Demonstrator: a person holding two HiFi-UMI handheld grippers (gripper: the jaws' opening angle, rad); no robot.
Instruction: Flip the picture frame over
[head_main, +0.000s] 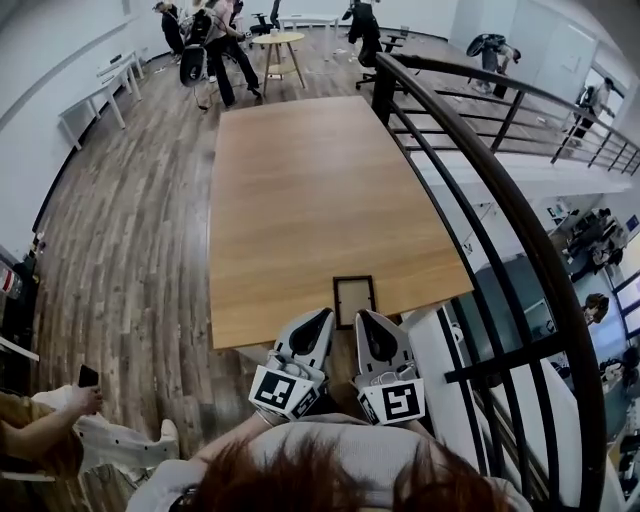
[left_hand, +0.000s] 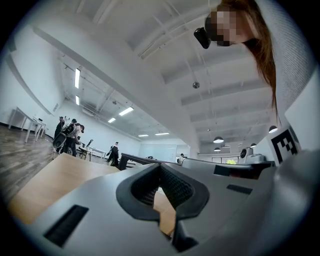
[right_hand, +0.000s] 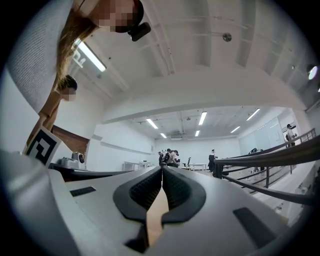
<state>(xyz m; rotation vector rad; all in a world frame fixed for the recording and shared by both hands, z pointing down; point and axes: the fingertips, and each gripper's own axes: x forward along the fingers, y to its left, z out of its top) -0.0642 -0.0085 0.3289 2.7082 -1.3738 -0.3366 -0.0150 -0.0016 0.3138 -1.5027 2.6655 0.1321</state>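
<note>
A small dark picture frame (head_main: 354, 300) with a pale inside lies flat at the near edge of the long wooden table (head_main: 320, 200). Both grippers hover just short of that edge, side by side, pointing roughly level toward the frame. In the head view the left gripper (head_main: 318, 320) sits at the frame's near left corner and the right gripper (head_main: 368, 322) at its near right corner. Neither touches the frame. The left gripper (left_hand: 160, 167) has its ribbed pads together with nothing between them. The right gripper (right_hand: 162, 170) is shut the same way. Neither gripper view shows the frame.
A dark metal railing (head_main: 500, 190) curves along the table's right side, with a drop to a lower floor beyond it. Several people (head_main: 215, 45) stand near a round table (head_main: 278, 42) at the far end. Another person's arm with a phone (head_main: 88, 377) is at lower left.
</note>
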